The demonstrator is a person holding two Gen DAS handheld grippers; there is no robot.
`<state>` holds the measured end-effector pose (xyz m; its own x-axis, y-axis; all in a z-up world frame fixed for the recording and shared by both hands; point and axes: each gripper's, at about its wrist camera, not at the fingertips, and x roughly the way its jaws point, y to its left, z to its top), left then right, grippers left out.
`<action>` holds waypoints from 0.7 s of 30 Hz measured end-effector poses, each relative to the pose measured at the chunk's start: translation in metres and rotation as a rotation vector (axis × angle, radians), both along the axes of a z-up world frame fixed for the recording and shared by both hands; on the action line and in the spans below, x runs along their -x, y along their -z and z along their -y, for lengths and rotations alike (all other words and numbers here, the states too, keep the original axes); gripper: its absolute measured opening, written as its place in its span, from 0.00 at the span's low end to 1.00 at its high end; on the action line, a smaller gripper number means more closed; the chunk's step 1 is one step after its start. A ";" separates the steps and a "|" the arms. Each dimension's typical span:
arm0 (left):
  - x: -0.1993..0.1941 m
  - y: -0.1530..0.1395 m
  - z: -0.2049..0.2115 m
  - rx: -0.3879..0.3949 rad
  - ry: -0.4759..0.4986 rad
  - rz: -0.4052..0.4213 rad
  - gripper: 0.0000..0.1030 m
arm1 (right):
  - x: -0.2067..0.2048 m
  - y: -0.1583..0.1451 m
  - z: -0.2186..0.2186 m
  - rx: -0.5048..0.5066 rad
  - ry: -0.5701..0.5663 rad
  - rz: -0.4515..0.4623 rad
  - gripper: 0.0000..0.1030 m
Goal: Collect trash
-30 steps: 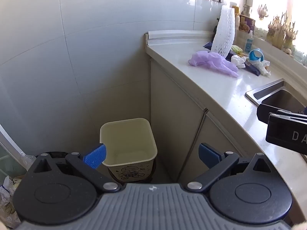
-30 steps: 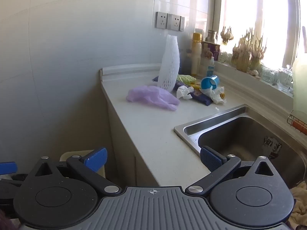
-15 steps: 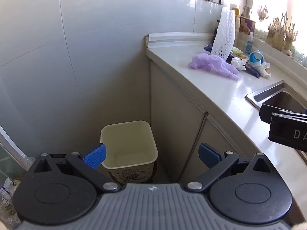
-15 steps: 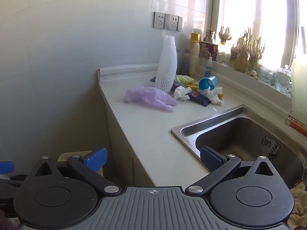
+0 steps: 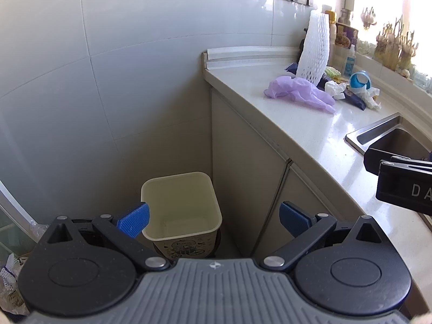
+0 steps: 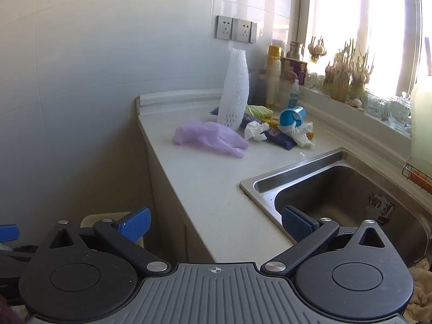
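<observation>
Trash collection not yet begun; both grippers empty.

The left gripper (image 5: 213,220) is held spread wide above the cream bin (image 5: 181,205), seemingly to mark the drop point. The right gripper (image 6: 216,222), equally wide, nothing gripped, is aimed along the counter (image 6: 205,178) at the purple glove (image 6: 210,136), whose long axis runs left-right, fingers rightward.

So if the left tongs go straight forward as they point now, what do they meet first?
Probably the cream trash bin on the floor: it sits between the open left tongs, nothing before it. Depth is uncertain.
</observation>
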<state>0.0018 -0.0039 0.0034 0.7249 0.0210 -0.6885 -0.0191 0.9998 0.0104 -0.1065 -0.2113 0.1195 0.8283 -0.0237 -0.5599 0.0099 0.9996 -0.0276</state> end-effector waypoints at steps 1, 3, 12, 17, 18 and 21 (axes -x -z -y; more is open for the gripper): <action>0.000 0.000 0.000 0.000 0.000 -0.001 1.00 | 0.000 0.000 0.000 0.000 0.000 -0.001 1.00; 0.000 0.000 0.000 -0.002 -0.002 0.002 1.00 | 0.000 0.000 0.001 -0.002 0.000 -0.001 1.00; -0.003 0.001 0.002 -0.009 -0.001 -0.003 1.00 | -0.002 0.002 0.002 -0.005 0.003 -0.006 1.00; -0.003 0.002 0.004 -0.015 -0.002 -0.004 1.00 | -0.004 0.003 0.004 -0.008 0.003 -0.009 1.00; -0.003 0.002 0.005 -0.015 -0.002 -0.005 1.00 | -0.004 0.003 0.005 -0.009 0.003 -0.009 1.00; -0.004 0.002 0.005 -0.016 -0.001 -0.005 1.00 | -0.005 0.004 0.005 -0.009 0.004 -0.011 1.00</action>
